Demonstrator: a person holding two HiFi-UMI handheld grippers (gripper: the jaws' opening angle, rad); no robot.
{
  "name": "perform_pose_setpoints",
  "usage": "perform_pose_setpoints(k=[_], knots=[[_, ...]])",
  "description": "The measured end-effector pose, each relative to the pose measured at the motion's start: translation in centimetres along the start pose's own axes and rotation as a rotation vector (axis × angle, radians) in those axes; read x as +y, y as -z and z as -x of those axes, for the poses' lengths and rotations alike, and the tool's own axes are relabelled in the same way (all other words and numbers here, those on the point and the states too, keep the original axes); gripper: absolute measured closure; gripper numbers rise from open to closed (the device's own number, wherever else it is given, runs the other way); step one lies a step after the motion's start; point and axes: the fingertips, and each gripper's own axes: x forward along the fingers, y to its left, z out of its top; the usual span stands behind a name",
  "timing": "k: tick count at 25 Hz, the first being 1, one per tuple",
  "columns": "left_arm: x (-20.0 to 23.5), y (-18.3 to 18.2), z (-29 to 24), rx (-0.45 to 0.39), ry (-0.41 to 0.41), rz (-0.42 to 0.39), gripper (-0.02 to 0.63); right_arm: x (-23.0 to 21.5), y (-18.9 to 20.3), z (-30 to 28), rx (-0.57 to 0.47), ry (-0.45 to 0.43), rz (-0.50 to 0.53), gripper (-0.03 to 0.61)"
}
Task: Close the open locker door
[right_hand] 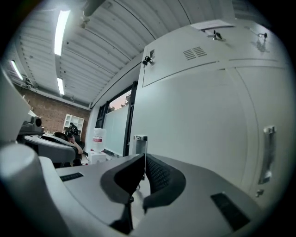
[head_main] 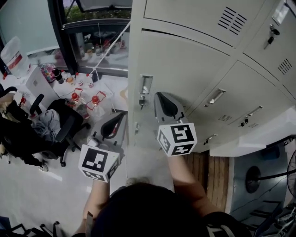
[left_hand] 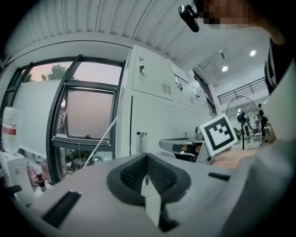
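1. Left gripper [head_main: 121, 115]: held level just off the left edge of the locker bank. Fingers pressed together, nothing between them.
2. Right gripper [head_main: 157, 95]: held level against the front of the bank. Fingers closed together and empty, tips just beside the door handle [head_main: 145, 87]. Contact with the panel not confirmable.
3. Locker door [head_main: 185, 69]: tall pale grey panel in the leftmost column, under a vented upper door [head_main: 203, 14], handle at its left edge. Face about flush with the neighbouring panels, dark seam along the top. Latching not determinable. Interior out of sight, contents unknown.
4. Neighbouring lockers [head_main: 240, 102] to the right: all doors shut, contents unseen. Key [head_main: 272, 33] hanging in an upper lock.
5. Room for moving: bare floor [head_main: 27, 194] left of the bank's edge, then black office chairs [head_main: 62, 132], then a cluttered low surface with bottles [head_main: 85, 99]. Water jug [head_main: 13, 56] and window beyond. Standing fan [head_main: 290, 178] on the right side.
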Motion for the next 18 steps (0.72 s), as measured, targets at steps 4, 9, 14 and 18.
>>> perform_pose_setpoints(k=[4,9,14,18], knots=[[-1.9,-0.5,-1.0,-0.020,0.007,-0.006,0.612,-2.4,-1.0,4.2,-0.027,0.089,0.024,0.563],[-3.9,-1.4,-1.9,-0.042,0.003,-0.016,0.612,-5.3,-2.1,9.2,-0.060,0.203,0.042,0.563],[-5.5,-2.8,-1.9,-0.074,-0.026,-0.008,0.612,-6.6,-2.7,13.3,-0.090,0.284,0.056,0.563],[-6.6,-3.6,-1.3,-0.089,-0.051,-0.004,0.612,-6.7,-2.9,15.7,-0.104,0.317,0.072,0.563]])
